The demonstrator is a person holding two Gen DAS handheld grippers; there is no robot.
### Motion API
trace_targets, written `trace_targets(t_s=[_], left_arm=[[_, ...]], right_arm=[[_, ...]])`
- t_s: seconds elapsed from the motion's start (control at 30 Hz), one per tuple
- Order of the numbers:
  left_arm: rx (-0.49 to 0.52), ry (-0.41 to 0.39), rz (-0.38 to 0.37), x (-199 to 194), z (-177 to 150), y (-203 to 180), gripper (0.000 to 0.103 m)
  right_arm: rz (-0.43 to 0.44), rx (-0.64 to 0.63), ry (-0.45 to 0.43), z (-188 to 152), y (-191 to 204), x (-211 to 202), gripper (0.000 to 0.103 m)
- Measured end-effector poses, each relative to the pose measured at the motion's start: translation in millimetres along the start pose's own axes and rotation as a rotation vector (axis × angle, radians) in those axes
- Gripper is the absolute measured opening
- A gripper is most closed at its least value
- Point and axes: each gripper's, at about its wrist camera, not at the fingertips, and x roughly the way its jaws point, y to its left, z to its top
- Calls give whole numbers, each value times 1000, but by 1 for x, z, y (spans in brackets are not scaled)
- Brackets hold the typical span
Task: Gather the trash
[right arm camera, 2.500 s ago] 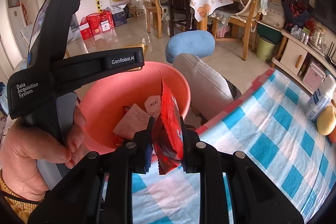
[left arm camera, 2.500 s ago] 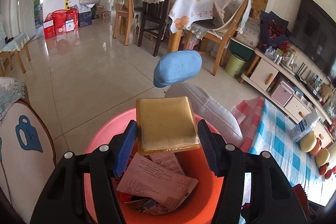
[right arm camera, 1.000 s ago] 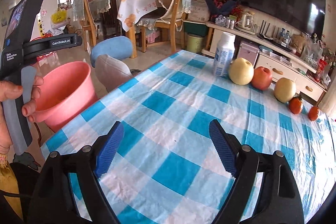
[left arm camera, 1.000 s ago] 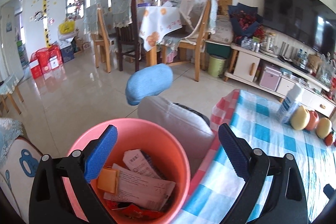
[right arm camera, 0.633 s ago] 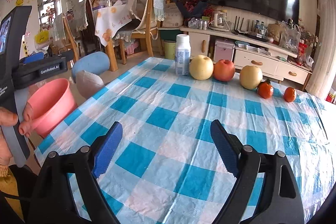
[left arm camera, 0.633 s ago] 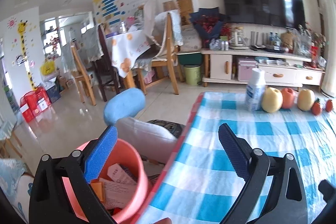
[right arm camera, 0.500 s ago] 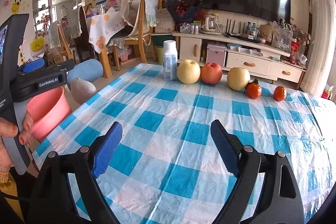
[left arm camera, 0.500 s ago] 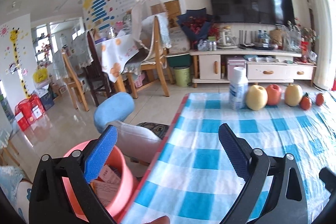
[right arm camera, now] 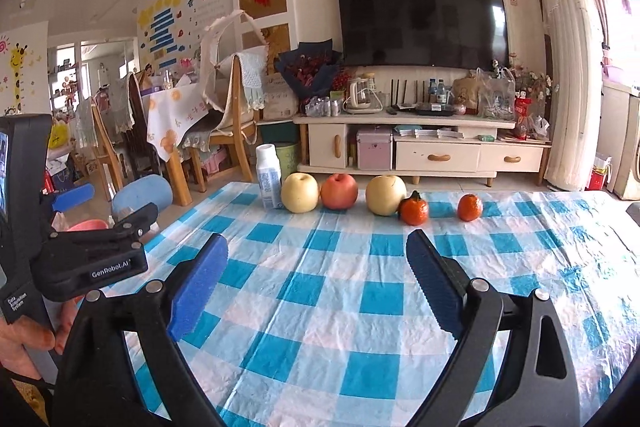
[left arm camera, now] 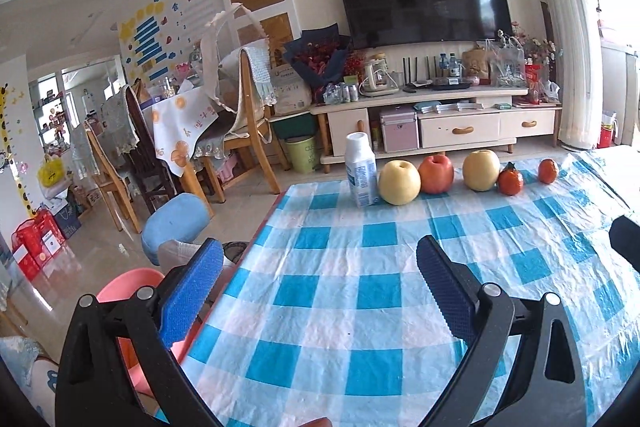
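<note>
My left gripper (left arm camera: 318,255) is open over the blue-and-white checked tablecloth (left arm camera: 376,291), nothing between its blue pads. My right gripper (right arm camera: 316,241) hangs over the same cloth (right arm camera: 320,287); its jaws are opening and hold nothing. The pink trash bin (left arm camera: 124,285) stands on the floor off the table's left edge, partly hidden behind the left finger. In the right wrist view the bin (right arm camera: 86,225) peeks out behind the left gripper's black body (right arm camera: 96,263), which a hand holds.
At the table's far edge stand a white bottle (left arm camera: 360,175), two pale pears, a red apple (left arm camera: 436,173) and two tangerines (right arm camera: 414,211). A blue padded stool (left arm camera: 174,223) is beside the bin. Dining chairs and a TV cabinet (right arm camera: 404,147) lie beyond.
The left gripper let a yellow pack fall into the bin and the right let go a red wrapper. Both then swung right, from the bin to over the table.
</note>
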Motion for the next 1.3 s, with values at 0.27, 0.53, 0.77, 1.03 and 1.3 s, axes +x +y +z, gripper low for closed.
trace_targets(t_s=[0.27, 0.53, 0.77, 1.03, 1.3], left_arm=[[18, 8, -46, -30, -1, -36, 97], [23, 5, -57, -50, 2, -50, 97], [36, -13, -45, -61, 7, -54, 97], [41, -7, -46, -59, 7, -56, 97], [52, 27, -56, -43, 2, -60, 97]], right_arm=[[-17, -6, -68, 4, -18, -32, 92], [-19, 6, -117, 6, -32, -54, 93], [-22, 4, -137, 6, -36, -62, 93], [-21, -2, -131, 5, -37, -62, 93], [-15, -7, -94, -1, -41, -50, 93]])
